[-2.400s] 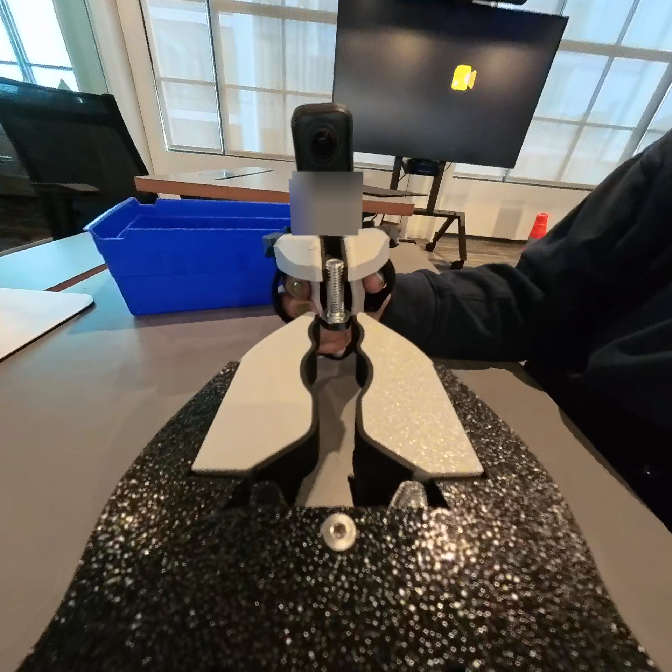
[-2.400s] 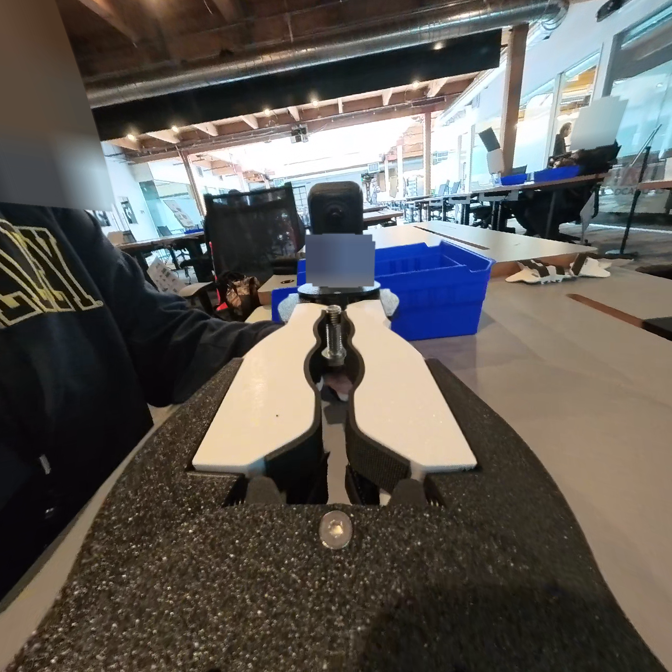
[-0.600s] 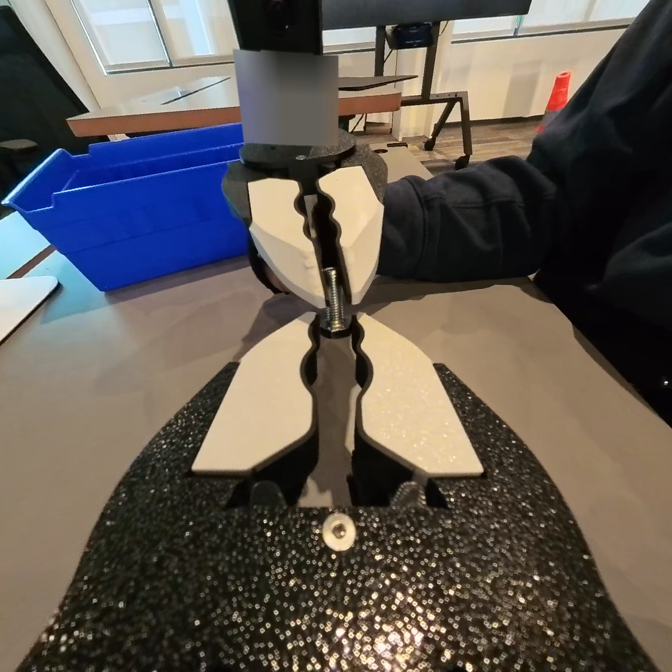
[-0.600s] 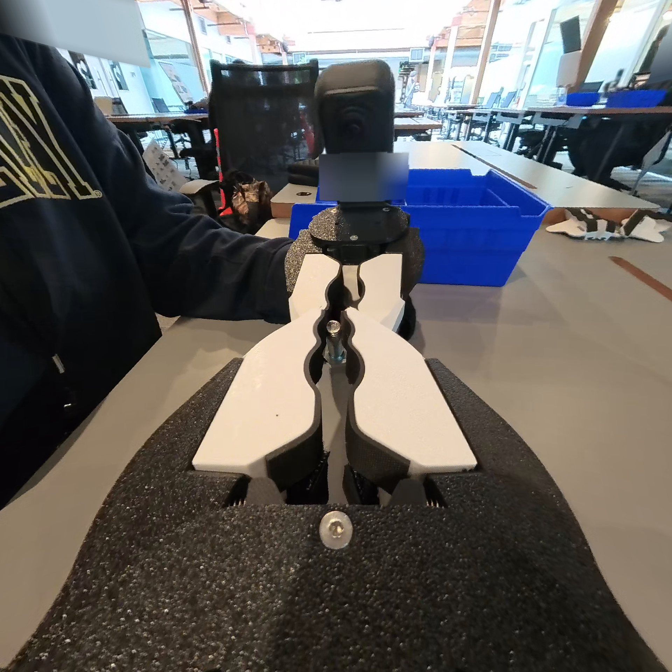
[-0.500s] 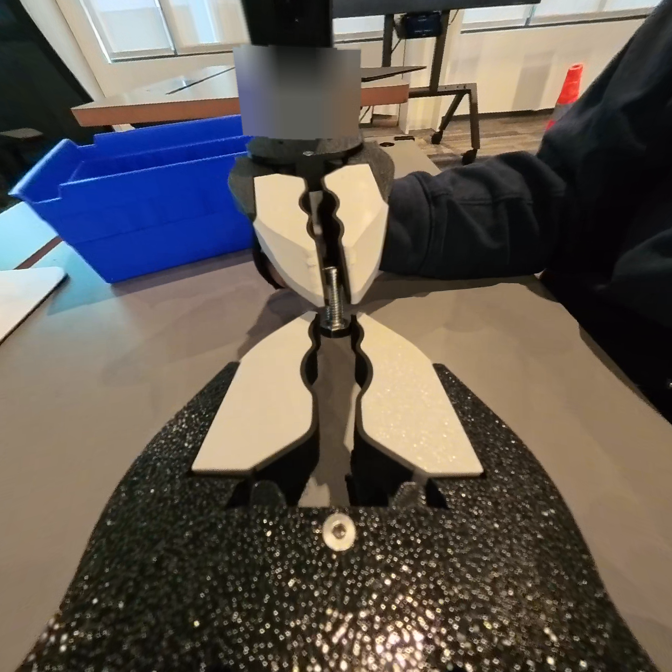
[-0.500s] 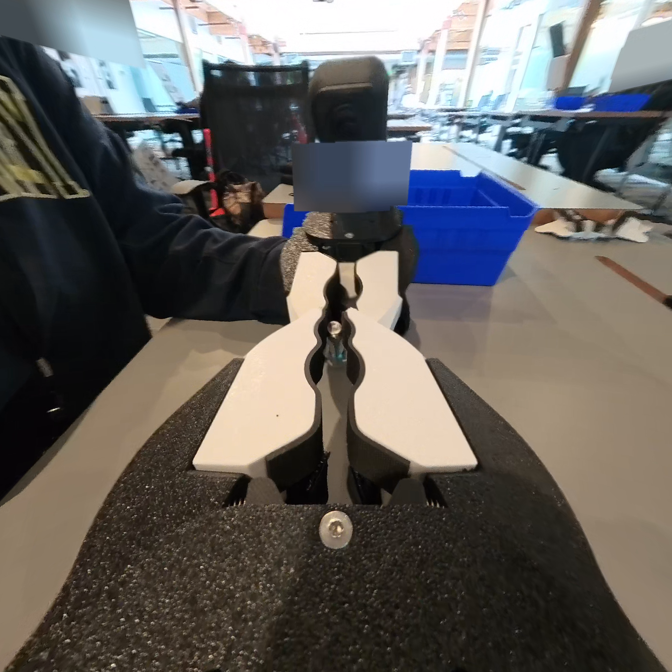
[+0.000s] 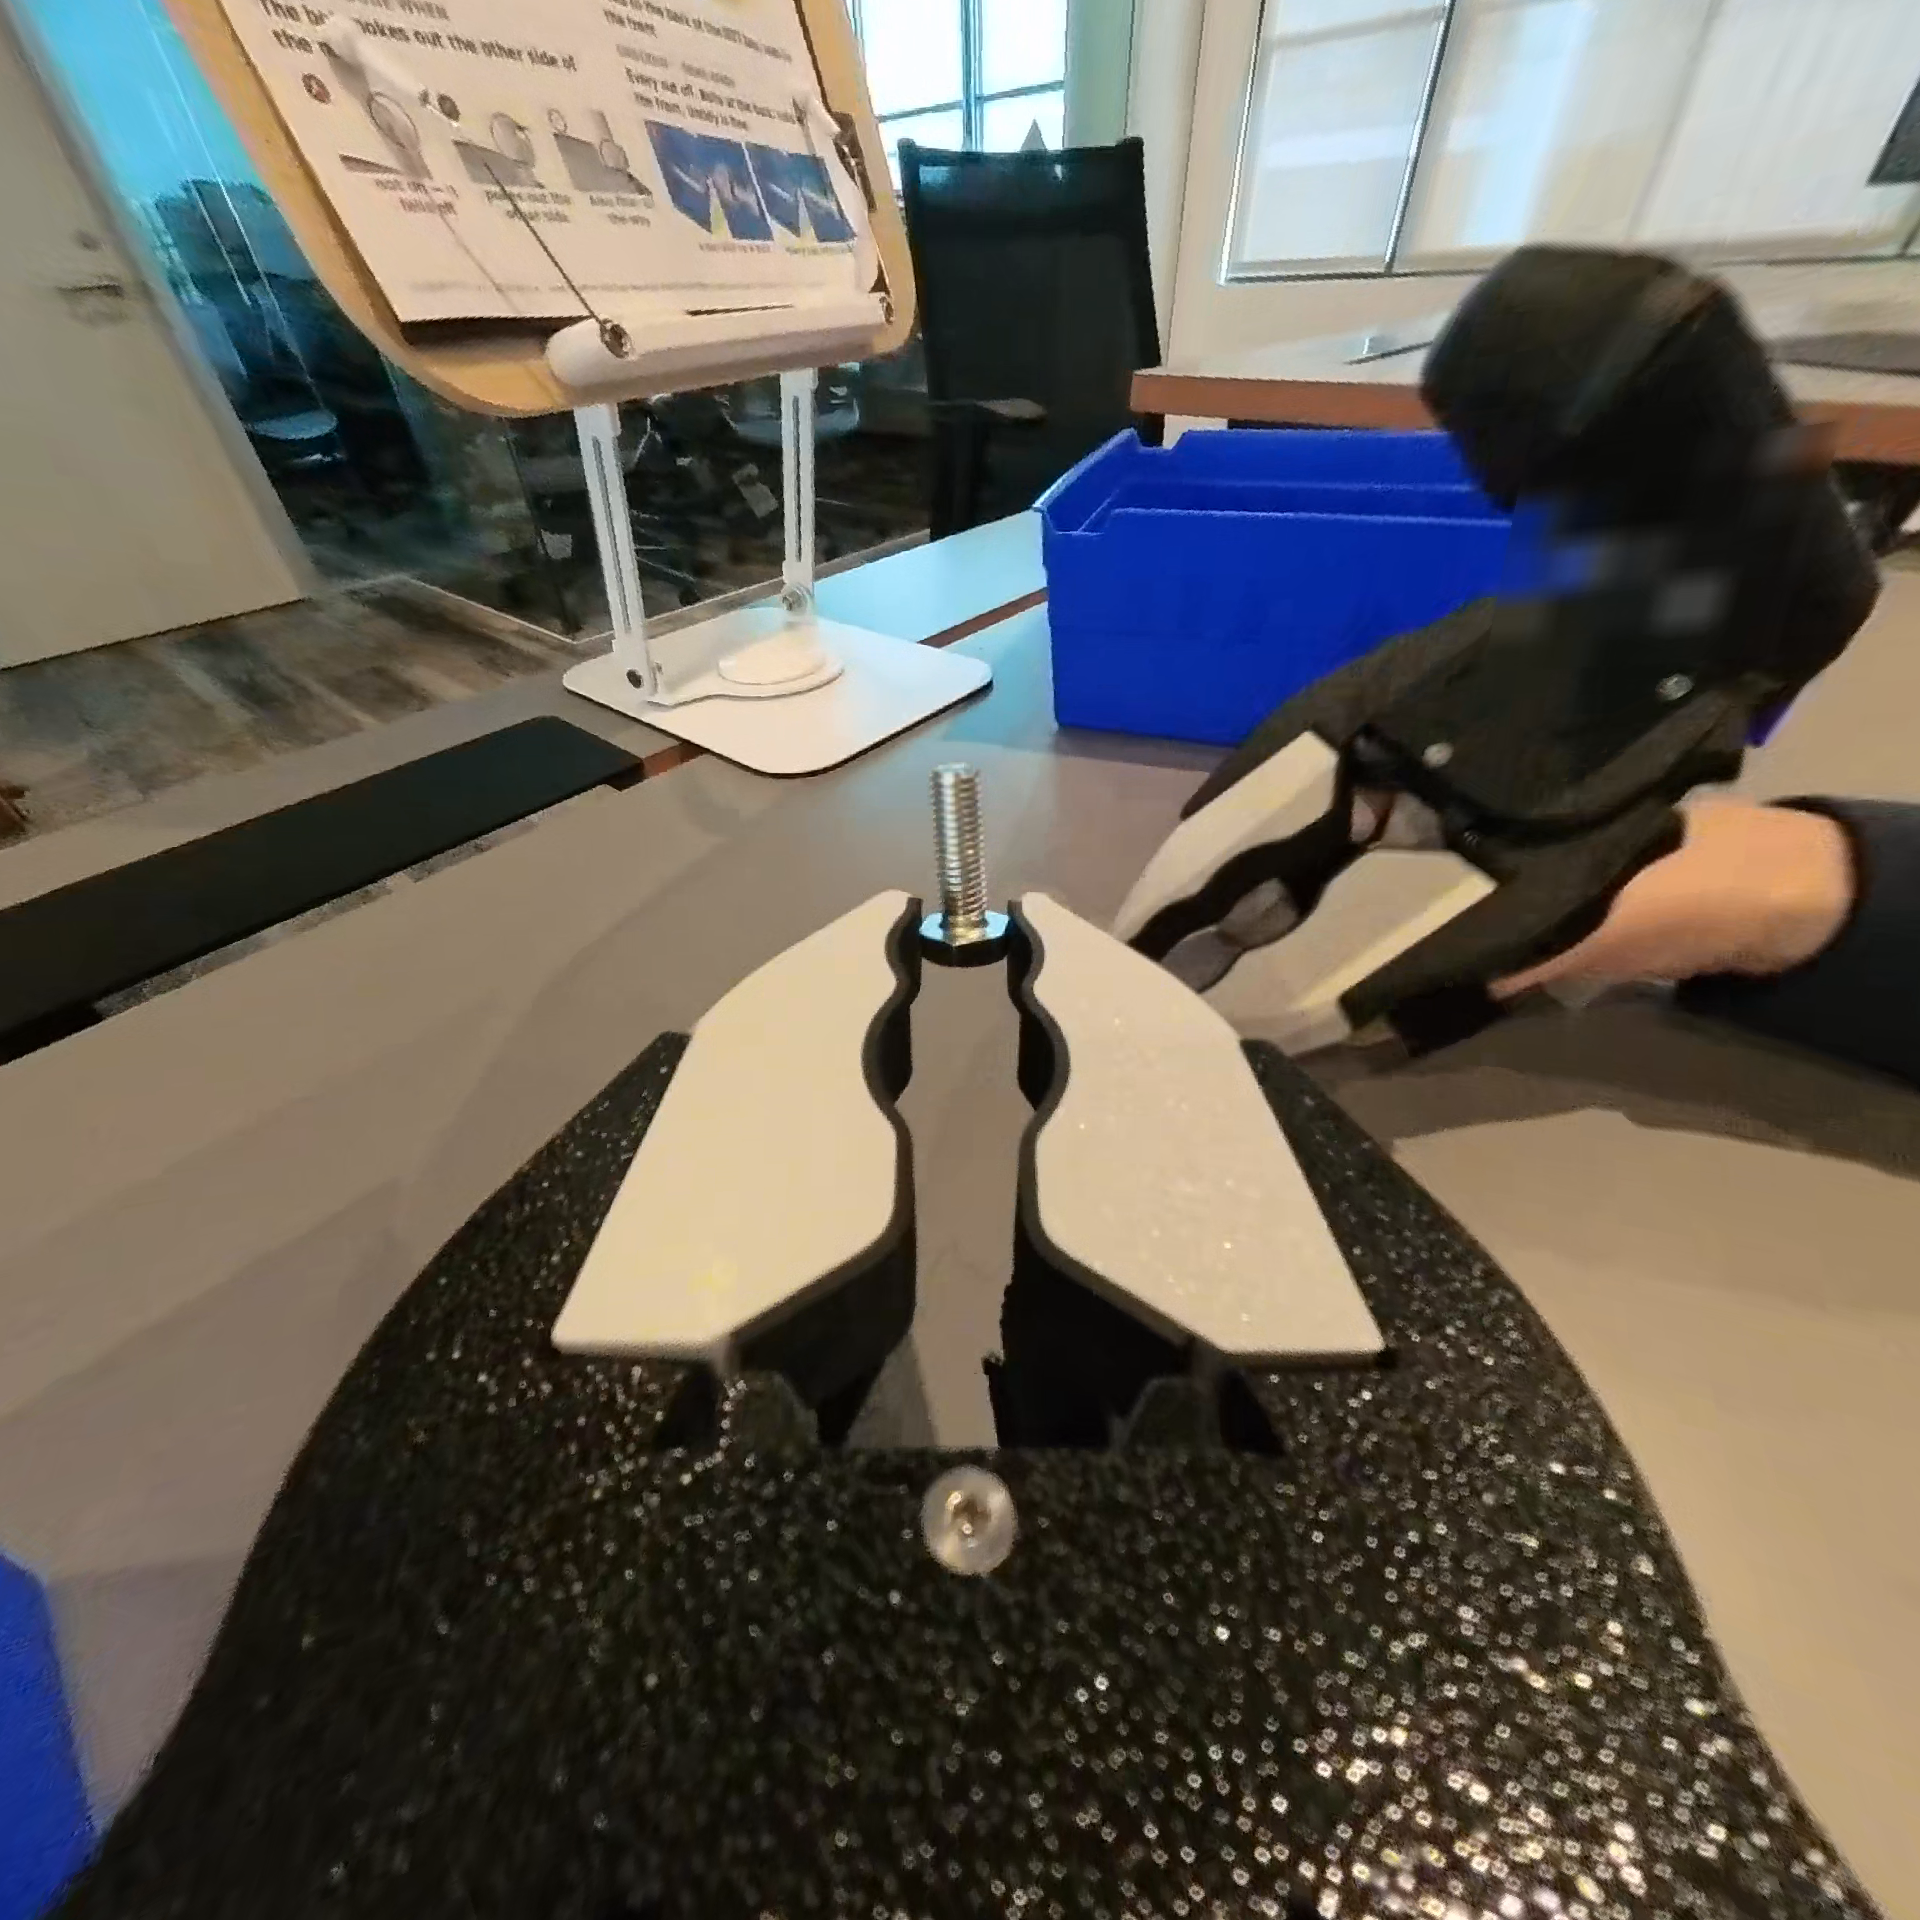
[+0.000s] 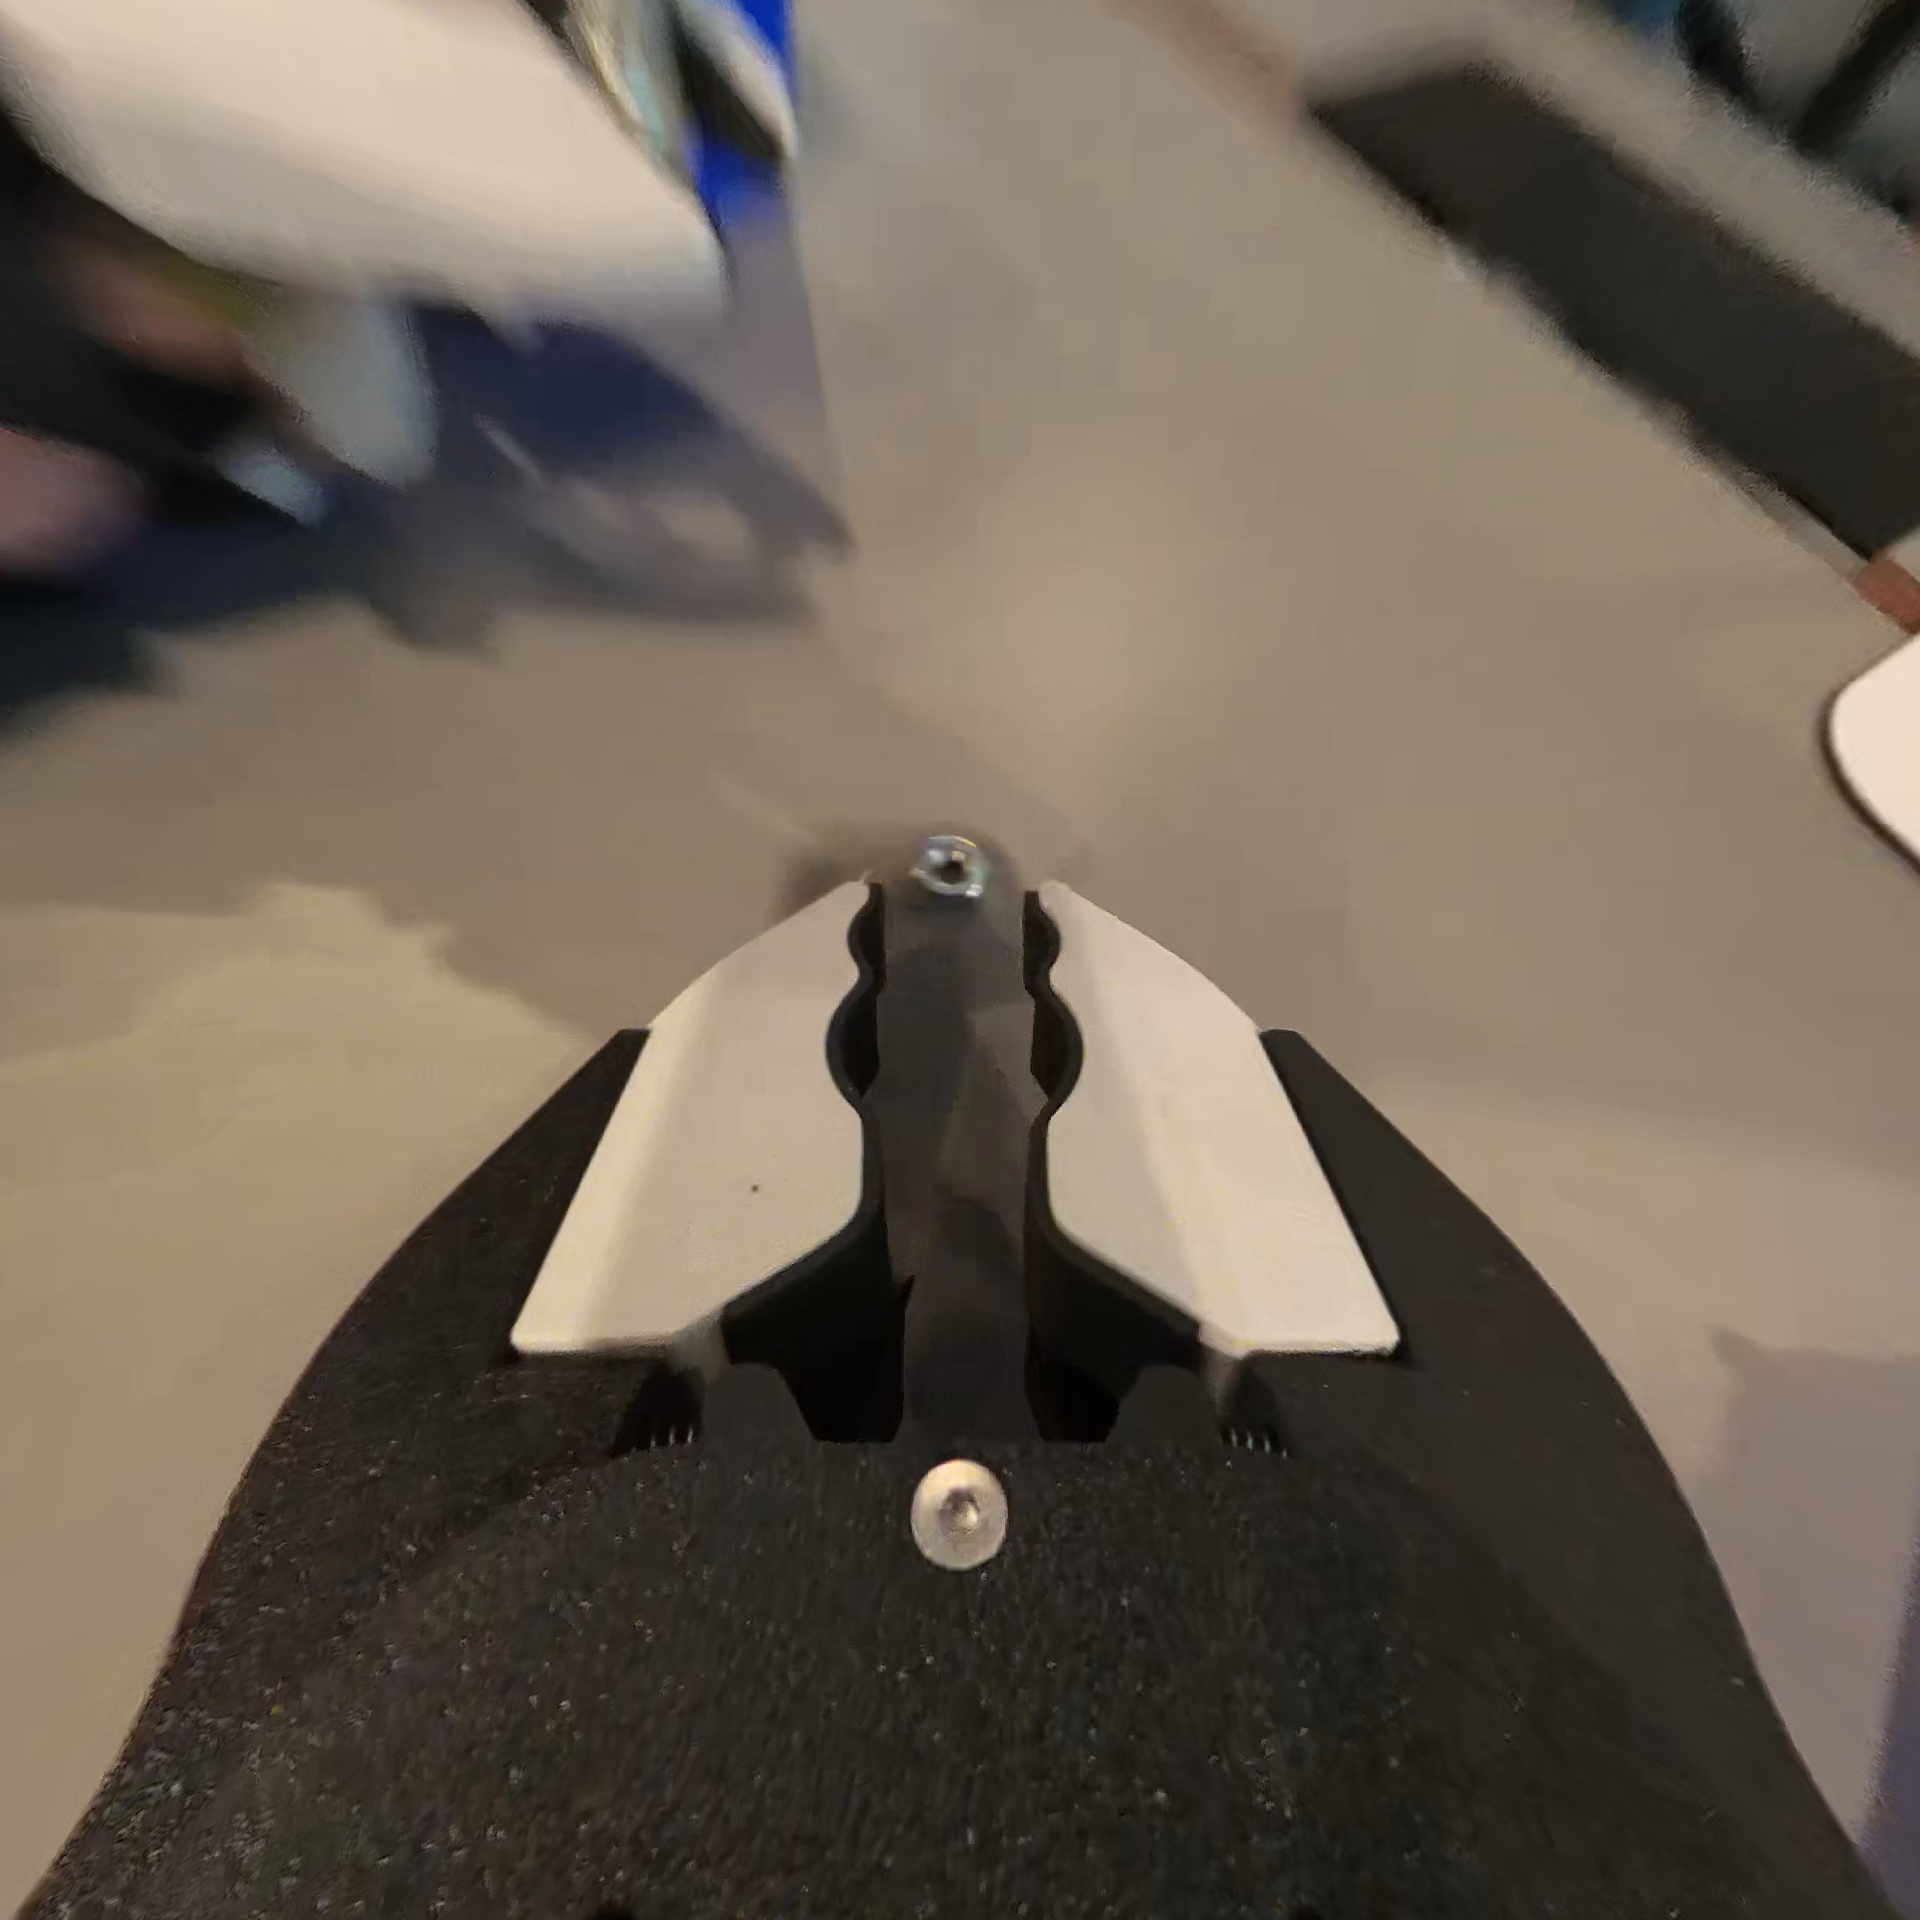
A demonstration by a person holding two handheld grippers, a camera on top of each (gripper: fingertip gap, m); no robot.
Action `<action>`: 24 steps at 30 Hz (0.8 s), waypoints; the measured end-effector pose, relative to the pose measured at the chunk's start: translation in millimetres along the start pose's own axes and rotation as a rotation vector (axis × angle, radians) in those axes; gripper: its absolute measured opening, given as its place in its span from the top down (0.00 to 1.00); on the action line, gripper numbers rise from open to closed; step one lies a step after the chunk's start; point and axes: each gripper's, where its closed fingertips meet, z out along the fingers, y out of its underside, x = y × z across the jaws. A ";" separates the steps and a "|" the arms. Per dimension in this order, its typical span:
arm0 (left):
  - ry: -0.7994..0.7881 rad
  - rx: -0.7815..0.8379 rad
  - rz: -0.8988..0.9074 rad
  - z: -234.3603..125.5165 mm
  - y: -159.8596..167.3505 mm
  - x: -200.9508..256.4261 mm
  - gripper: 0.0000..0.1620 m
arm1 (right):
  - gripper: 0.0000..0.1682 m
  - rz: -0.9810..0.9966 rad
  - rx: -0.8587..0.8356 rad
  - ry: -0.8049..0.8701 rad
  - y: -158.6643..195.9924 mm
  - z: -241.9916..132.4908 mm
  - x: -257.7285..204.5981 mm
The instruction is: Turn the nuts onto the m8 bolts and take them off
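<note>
Grey table [image 7: 312, 1091], blue bin [image 7: 1247, 623]

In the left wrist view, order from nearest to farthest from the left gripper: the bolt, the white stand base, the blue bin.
1. bolt, upright between the left gripper's tips.
2. white stand base, ahead, slightly left.
3. blue bin, ahead, right; barely farther than the base.

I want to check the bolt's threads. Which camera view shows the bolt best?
The left wrist view. There the bolt stands upright and sharp, its head pinched at the tips of the left claw, threads fully exposed. The right wrist view is motion-blurred; I cannot make out the bolt there, only a nut at the tips of the right claw.
</note>
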 end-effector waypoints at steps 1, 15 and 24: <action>-0.002 0.000 0.002 0.3 0.4 0.0 0.91 | 0.84 -0.025 -0.032 0.019 1.7 5.4 1.0; 0.078 0.048 0.044 6.3 -2.4 18.9 0.91 | 0.91 0.074 -0.090 -0.019 3.0 16.7 -3.1; 0.183 0.014 0.066 16.7 7.0 47.5 0.91 | 0.91 0.096 0.084 0.085 -3.3 -28.8 19.9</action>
